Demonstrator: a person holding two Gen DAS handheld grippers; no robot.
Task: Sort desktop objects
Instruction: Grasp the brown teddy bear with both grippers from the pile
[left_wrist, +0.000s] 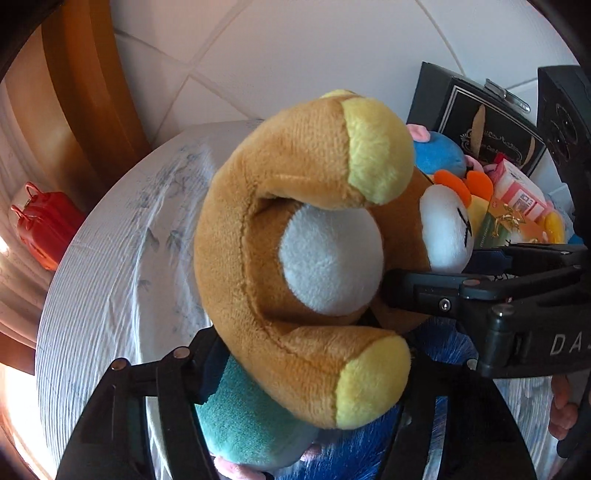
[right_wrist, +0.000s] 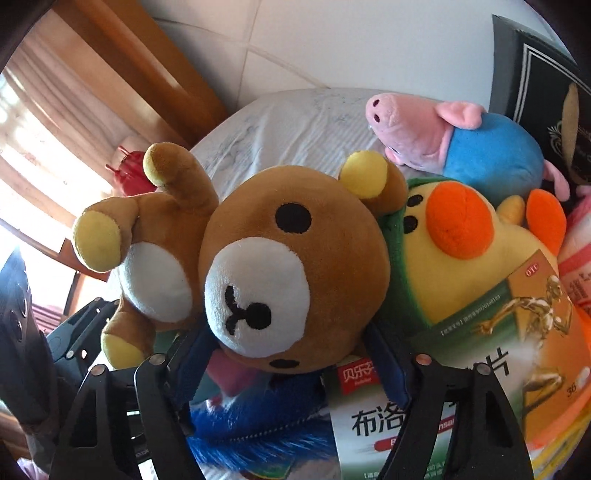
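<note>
bear (right_wrist: 295, 266) before duck (right_wrist: 472, 258); pig (right_wrist: 461, 140) behind duck

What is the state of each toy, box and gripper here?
bear plush: lying on the pile
right gripper: straddles the bear's head, grip unclear
left gripper: straddles the bear's legs, grip unclear
pig plush: lying on its side, untouched
medicine box: leaning on duck plush

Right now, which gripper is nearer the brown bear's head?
Right. The right gripper has the brown bear's head between its fingers. The left gripper is at the bear's legs, the far end from the head.
</note>
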